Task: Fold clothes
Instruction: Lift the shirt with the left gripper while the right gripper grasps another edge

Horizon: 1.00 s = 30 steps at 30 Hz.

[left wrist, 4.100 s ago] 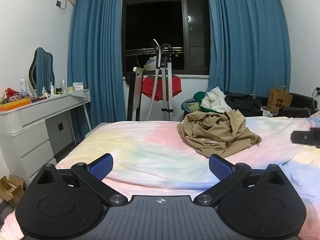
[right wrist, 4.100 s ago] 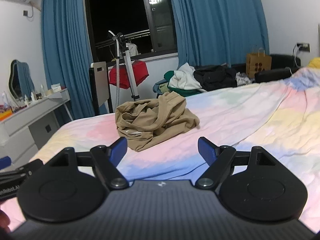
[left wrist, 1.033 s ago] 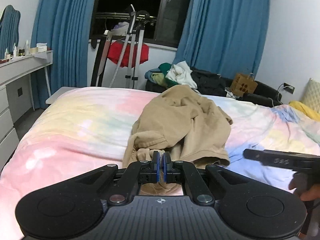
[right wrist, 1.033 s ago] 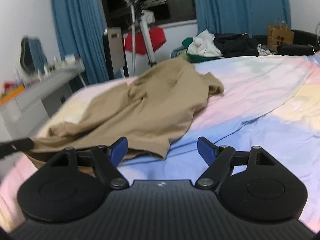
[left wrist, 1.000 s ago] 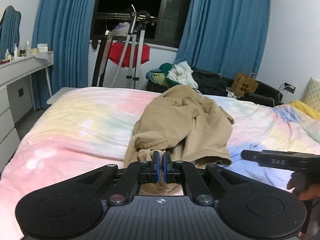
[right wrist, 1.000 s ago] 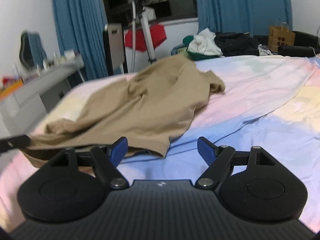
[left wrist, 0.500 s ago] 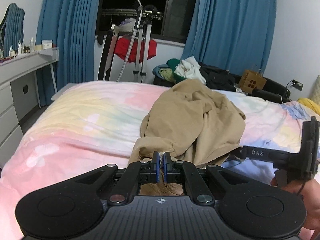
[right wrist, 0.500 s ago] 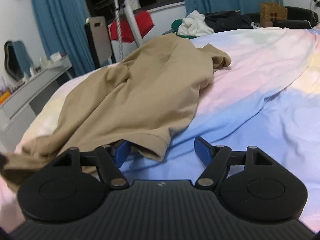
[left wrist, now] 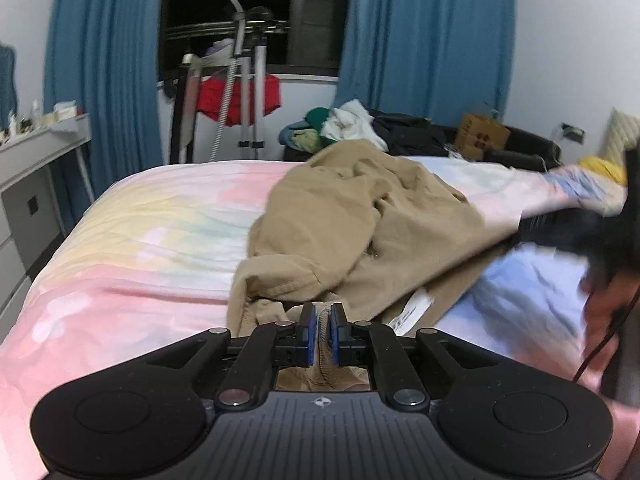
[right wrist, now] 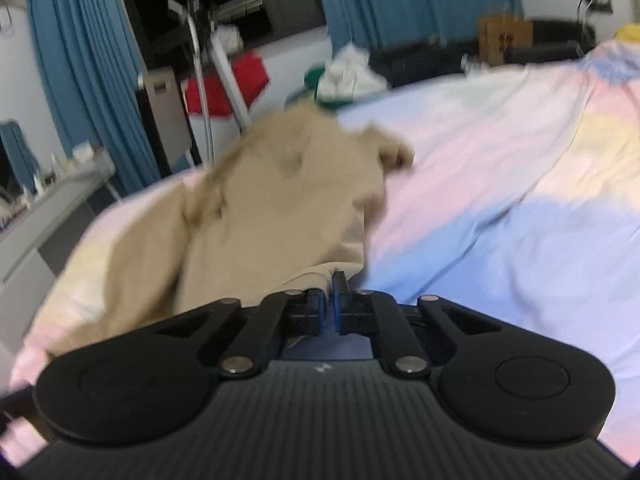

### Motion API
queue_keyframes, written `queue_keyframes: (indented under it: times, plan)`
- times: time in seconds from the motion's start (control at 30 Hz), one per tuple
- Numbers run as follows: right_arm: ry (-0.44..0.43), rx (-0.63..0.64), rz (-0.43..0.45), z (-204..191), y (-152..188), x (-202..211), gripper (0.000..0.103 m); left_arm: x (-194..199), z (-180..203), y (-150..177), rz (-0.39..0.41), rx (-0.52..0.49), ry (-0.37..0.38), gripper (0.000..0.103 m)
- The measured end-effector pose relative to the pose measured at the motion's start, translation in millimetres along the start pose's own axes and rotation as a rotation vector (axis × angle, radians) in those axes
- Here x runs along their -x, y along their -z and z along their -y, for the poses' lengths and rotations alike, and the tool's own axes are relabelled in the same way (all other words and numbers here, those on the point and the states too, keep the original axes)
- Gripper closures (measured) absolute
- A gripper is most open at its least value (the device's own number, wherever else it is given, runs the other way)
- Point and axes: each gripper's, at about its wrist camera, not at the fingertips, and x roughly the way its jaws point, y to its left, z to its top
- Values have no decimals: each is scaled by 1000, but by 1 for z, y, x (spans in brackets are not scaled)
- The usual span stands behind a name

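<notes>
A tan garment (left wrist: 360, 220) lies crumpled across the pastel tie-dye bed (left wrist: 152, 240). My left gripper (left wrist: 322, 330) is shut on the garment's near hem, with tan cloth between the blue pads. My right gripper (right wrist: 327, 306) is shut on another edge of the same garment (right wrist: 272, 216), and this view is motion-blurred. The right gripper and the hand holding it also show blurred in the left wrist view (left wrist: 592, 236) at the garment's right side. A white label (left wrist: 412, 310) hangs from the cloth.
A pile of other clothes (left wrist: 344, 128) lies beyond the bed's far edge. A garment steamer stand (left wrist: 240, 80) with a red cloth stands by the window. A white dresser (left wrist: 36, 160) is at the left. A cardboard box (left wrist: 482, 136) sits at the far right.
My right gripper has closed on the garment's edge and is moving fast. The left gripper stays shut on the hem. The cloth is pulled wider between the two.
</notes>
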Motion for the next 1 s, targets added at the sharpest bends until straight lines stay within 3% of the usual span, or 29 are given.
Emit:
queue_keyframes:
  times: [0.1, 0.17, 0.23, 0.4, 0.6, 0.73, 0.87, 0.9, 0.97, 1.0]
  plan:
    - [-23, 3, 60, -1, -8, 32, 96, 1, 13, 6, 3, -57, 21, 85]
    - [-35, 26, 92, -2, -10, 53, 96, 1, 21, 9, 5, -95, 36, 65]
    - [-37, 35, 101, -2, -11, 65, 96, 2, 29, 13, 7, -133, 50, 58]
    - [4, -6, 26, 12, -8, 56, 96, -12, 47, 27, -30, -226, -15, 54]
    - [51, -39, -33, 25, -2, 47, 96, -37, 32, 30, -106, -172, -168, 53]
    - [42, -90, -92, 37, 2, 40, 94, -40, 26, 29, -146, -151, -186, 51]
    - [-8, -129, -140, 46, 1, 38, 91, -33, 26, 25, -137, -133, -188, 51]
    - [-12, -115, -151, 46, 2, 37, 87, -30, 24, 24, -134, -119, -189, 51]
    - [-18, -79, -173, 44, 3, 36, 66, -25, 19, 23, -119, -86, -199, 51]
    - [-21, -59, -180, 42, 5, 35, 50, -23, 15, 22, -109, -66, -205, 51]
